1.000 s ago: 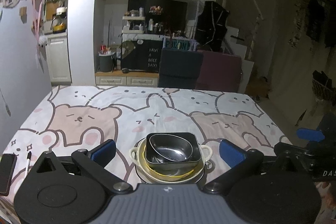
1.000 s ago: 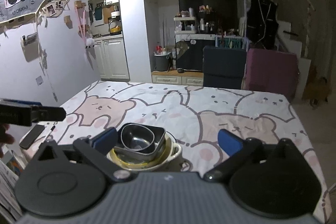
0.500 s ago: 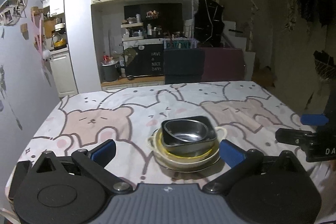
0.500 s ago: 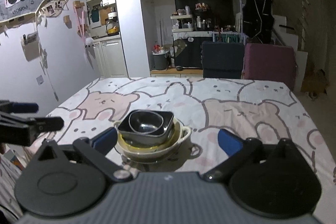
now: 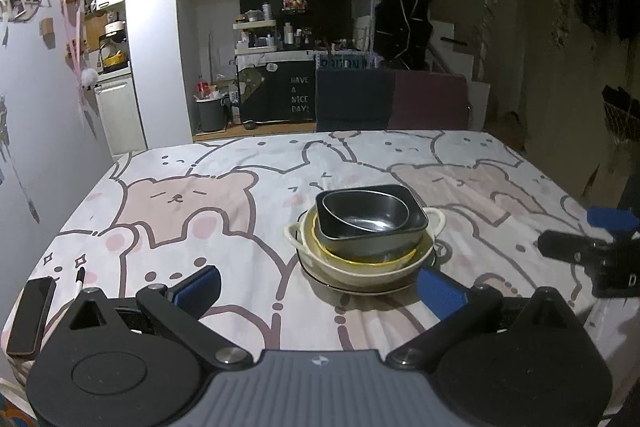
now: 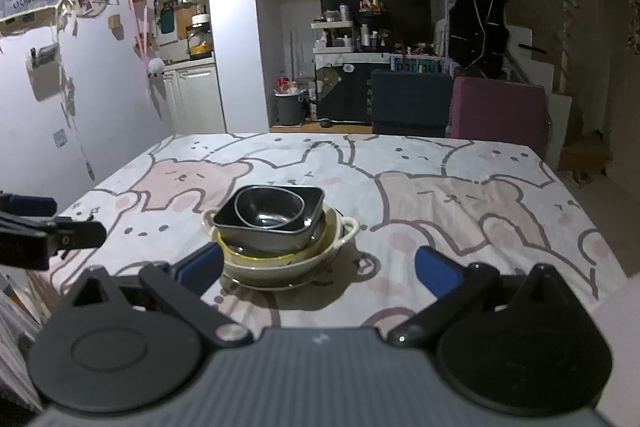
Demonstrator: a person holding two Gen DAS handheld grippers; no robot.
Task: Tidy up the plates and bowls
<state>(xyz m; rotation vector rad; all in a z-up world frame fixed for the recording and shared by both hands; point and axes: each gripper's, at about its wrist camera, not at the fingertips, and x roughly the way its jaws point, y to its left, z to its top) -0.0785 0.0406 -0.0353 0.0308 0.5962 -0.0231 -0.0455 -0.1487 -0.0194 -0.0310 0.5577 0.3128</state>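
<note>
One stack of dishes [image 5: 366, 239] is seen upright on the bear-print tablecloth. A dark oval bowl [image 5: 366, 211] is nested in a dark square bowl [image 5: 400, 231], set in a yellow-rimmed bowl [image 5: 372, 259], within a cream two-handled dish [image 5: 360, 273], upon a plate [image 5: 352, 287].

My left gripper [image 5: 318, 285] and my right gripper [image 6: 318, 269] look alike: a ribbed grey housing with a small white mark, two round black discs, black linkage arms on silver screws, and flat blue-padded fingers [image 5: 199, 285] at the ends.
</note>
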